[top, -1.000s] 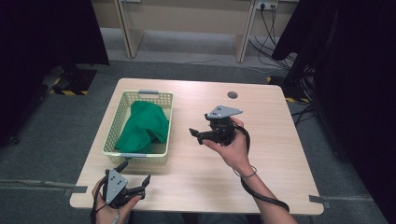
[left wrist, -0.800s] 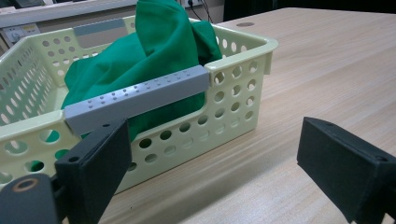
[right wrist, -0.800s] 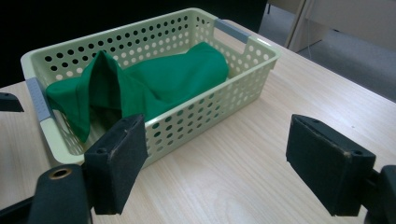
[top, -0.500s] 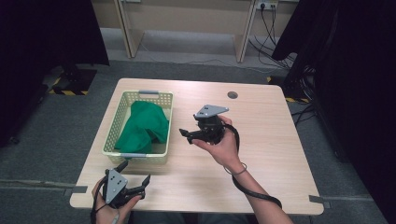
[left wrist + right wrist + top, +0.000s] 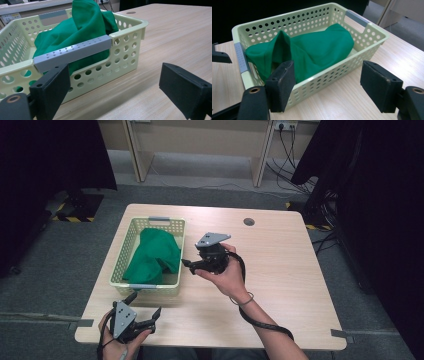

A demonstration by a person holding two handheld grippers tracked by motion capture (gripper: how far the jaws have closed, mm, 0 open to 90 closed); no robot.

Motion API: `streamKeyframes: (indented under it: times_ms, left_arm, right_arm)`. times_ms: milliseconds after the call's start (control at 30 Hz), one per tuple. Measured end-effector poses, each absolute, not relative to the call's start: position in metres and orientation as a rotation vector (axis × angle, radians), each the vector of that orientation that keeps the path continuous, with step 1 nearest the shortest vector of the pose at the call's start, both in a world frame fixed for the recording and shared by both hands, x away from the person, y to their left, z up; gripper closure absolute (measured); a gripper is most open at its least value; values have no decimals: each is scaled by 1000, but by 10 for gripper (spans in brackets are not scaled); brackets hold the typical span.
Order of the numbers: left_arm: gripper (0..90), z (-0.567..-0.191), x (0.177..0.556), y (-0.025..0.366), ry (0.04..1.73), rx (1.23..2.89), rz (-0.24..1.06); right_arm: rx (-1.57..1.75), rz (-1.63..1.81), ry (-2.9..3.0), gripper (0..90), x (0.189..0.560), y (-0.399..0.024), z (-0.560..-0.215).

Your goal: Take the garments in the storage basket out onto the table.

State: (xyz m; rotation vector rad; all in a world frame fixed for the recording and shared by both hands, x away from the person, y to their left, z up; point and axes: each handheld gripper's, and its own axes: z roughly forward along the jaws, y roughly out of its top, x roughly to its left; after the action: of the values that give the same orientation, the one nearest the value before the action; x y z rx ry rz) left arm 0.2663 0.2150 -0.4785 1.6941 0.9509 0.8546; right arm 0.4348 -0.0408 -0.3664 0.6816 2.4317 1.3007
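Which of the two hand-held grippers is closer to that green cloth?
The right hand-held gripper, beside the basket's side wall, facing the green cloth. The left hand-held gripper sits back by the table's near edge.

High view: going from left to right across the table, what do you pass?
Left gripper → pale green basket → green cloth in the basket → right gripper held above the table → small dark round hole in the tabletop.

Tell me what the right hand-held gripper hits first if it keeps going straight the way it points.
Most likely the long perforated side wall of the basket: the right hand-held gripper, jaws open, points at it, with the green cloth heaped just behind. Depth is unclear, so it might clear the rim and meet cloth first.
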Motion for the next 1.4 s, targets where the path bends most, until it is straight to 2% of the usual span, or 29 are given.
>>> streamKeyframes:
  times_ms: [233,667,1400]
  left_arm:
    - [91,-479,266,215,948,1697,857]
    - [90,-479,266,215,949,1694,856]
    - [88,-479,266,215,946,1693,854]
  right_arm:
    - [672,1302,2446,294,438,-30,-369]
    - [607,1269,2496,376,440,-6,-372]
    - [509,1172,2588,569,441,25,-386]
